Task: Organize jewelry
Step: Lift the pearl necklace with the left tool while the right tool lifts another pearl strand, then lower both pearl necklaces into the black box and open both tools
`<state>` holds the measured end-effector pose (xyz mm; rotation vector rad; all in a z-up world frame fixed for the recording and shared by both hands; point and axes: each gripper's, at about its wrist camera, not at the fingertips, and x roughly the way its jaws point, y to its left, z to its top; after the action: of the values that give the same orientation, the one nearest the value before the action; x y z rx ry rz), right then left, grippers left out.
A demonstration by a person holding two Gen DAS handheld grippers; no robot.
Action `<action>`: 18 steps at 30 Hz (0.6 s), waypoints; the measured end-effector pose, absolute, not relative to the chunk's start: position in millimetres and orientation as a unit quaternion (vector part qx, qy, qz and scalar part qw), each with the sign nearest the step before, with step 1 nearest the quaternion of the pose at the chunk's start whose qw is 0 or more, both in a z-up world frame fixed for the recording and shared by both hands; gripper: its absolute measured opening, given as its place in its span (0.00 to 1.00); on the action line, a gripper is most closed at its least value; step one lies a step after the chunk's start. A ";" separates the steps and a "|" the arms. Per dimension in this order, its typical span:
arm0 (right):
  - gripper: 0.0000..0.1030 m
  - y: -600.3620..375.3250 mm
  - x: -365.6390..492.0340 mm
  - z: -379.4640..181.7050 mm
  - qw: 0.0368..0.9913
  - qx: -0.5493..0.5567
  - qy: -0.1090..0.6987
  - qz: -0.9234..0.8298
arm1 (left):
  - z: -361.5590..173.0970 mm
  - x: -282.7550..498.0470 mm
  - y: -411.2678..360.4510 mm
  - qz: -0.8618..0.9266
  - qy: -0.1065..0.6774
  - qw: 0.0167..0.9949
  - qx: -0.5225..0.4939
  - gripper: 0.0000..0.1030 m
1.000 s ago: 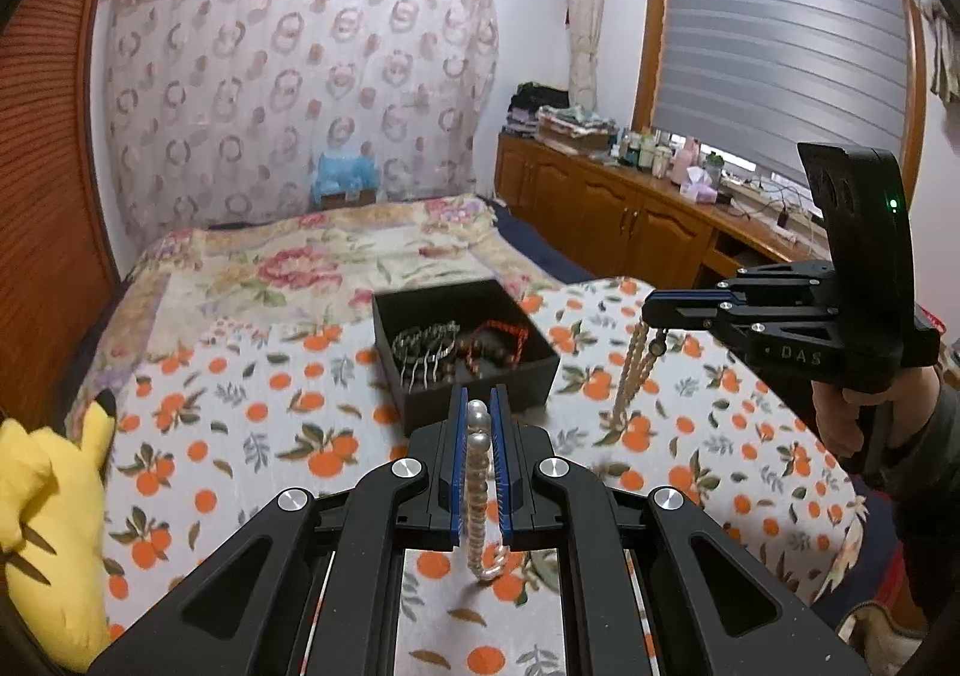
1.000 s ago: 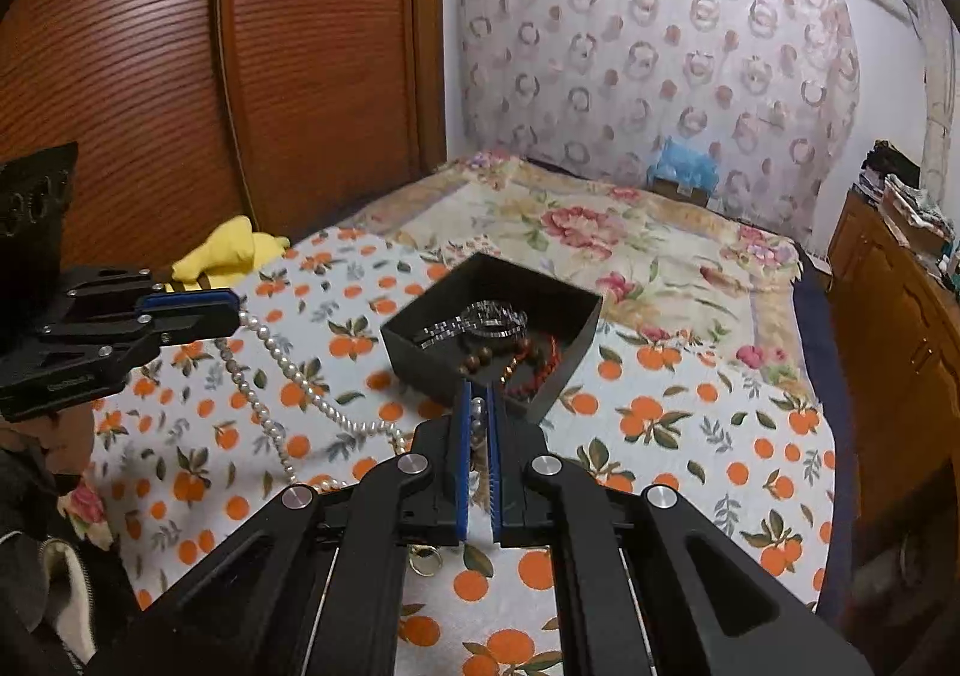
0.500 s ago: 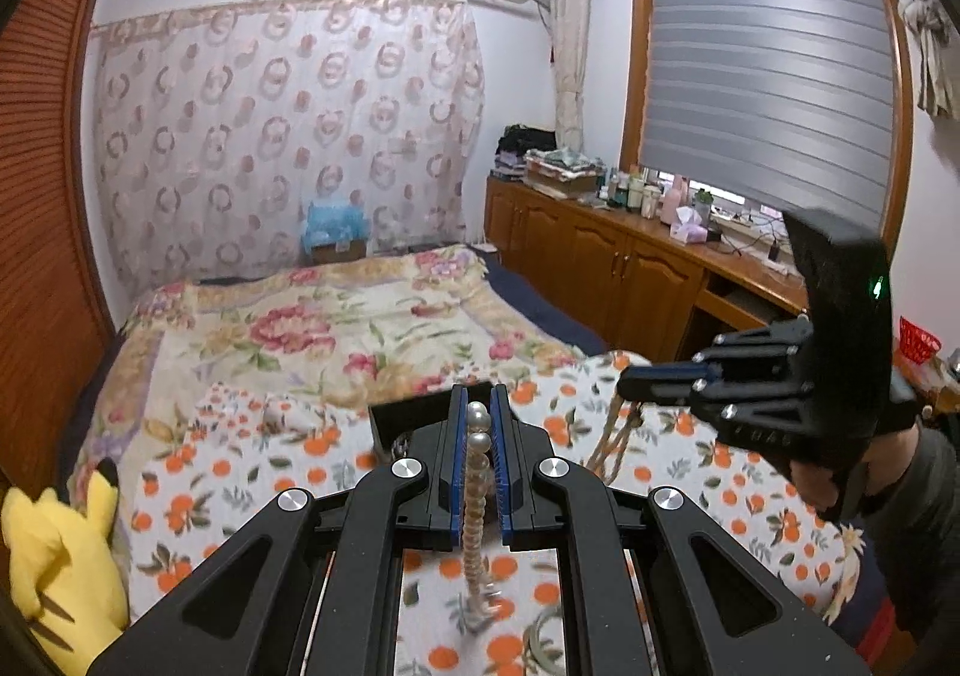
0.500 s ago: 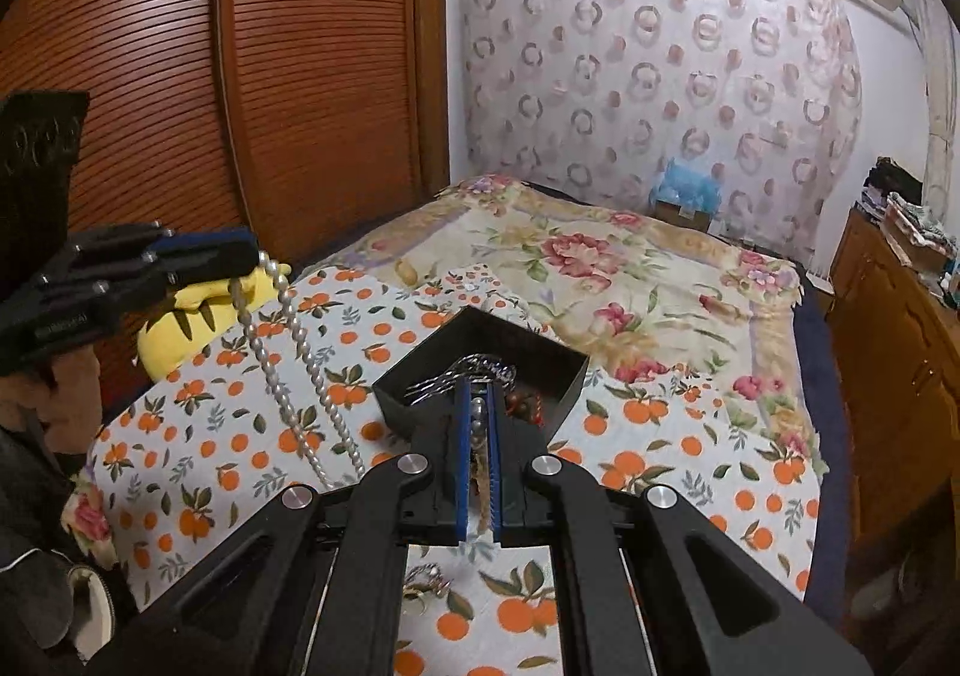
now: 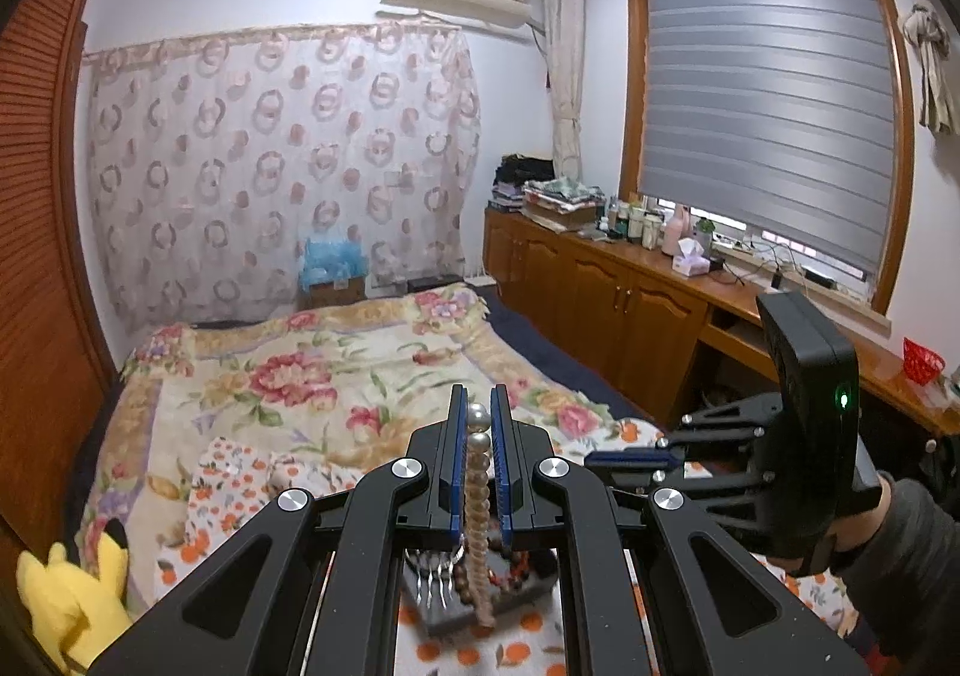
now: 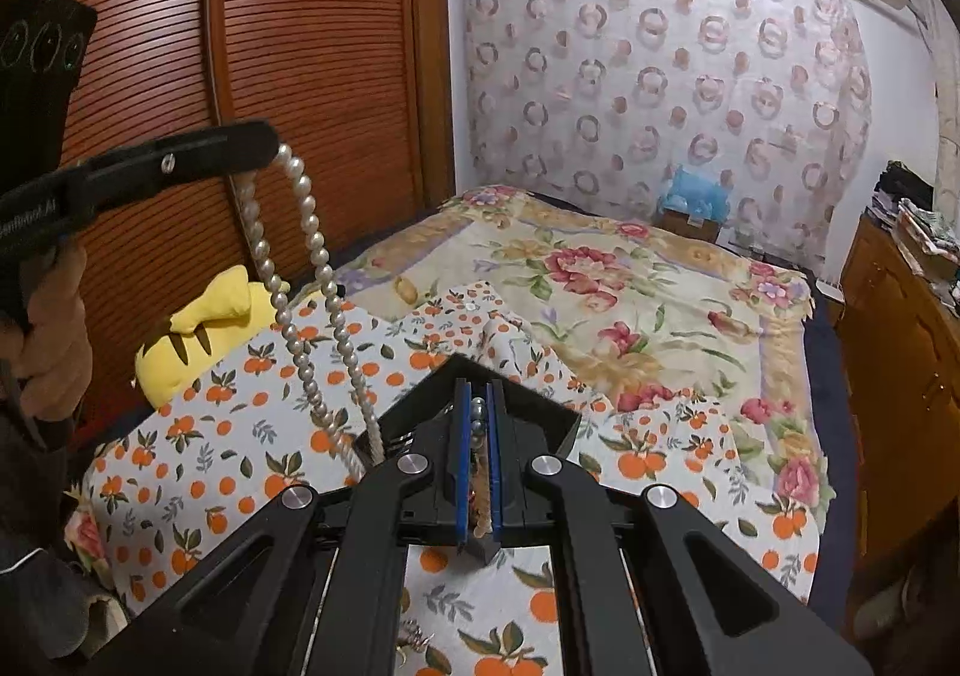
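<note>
A long white pearl necklace (image 6: 312, 280) hangs between both grippers, high above the bed. My left gripper (image 5: 478, 412) is shut on one end; pearls (image 5: 478, 487) run down between its blue pads. It shows at the left of the right wrist view (image 6: 273, 144), the strand dropping in two lines. My right gripper (image 6: 477, 406) is shut on the other end of the pearls, and shows at the right of the left wrist view (image 5: 591, 460). The black jewelry box (image 5: 480, 592) with bracelets and beads sits below, mostly hidden behind the fingers; its corner shows in the right wrist view (image 6: 540, 412).
The box rests on an orange-print cloth (image 6: 240, 436) over a floral bedspread (image 6: 630, 280). A yellow plush toy (image 6: 204, 328) lies at the bed's left edge by the wooden wardrobe (image 6: 300, 75). Wooden cabinets (image 5: 600, 310) run along the right. A small loose trinket (image 6: 414, 643) lies on the cloth.
Both grippers have risen with the pearl necklace, lifting it off the cloth. The box has dropped low in both views and the strand hangs steeper.
</note>
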<state>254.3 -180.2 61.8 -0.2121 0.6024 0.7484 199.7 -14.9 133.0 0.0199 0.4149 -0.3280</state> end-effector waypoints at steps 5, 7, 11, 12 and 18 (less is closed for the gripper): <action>0.06 -180.3 268.5 63.0 0.881 -0.091 0.288 0.365 | 125.2 217.7 -14.3 -0.162 0.215 0.963 0.006 0.07; 0.06 -179.3 273.1 60.5 0.880 -0.089 0.289 0.367 | 111.4 225.1 -13.6 -0.162 0.230 0.960 0.005 0.07; 0.06 -176.4 282.1 50.6 0.878 -0.084 0.295 0.369 | 71.0 240.6 -9.1 -0.158 0.271 0.949 -0.007 0.07; 0.06 -175.4 284.5 46.5 0.877 -0.083 0.296 0.369 | 64.0 241.7 -7.9 -0.159 0.277 0.948 -0.009 0.07; 0.06 -167.6 296.2 24.7 0.875 -0.078 0.307 0.366 | 13.2 246.1 -2.9 -0.164 0.319 0.933 -0.029 0.07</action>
<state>296.2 -167.6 24.7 -0.1634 0.6404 0.7644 246.1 -2.9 13.2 -0.0592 0.6537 -0.3346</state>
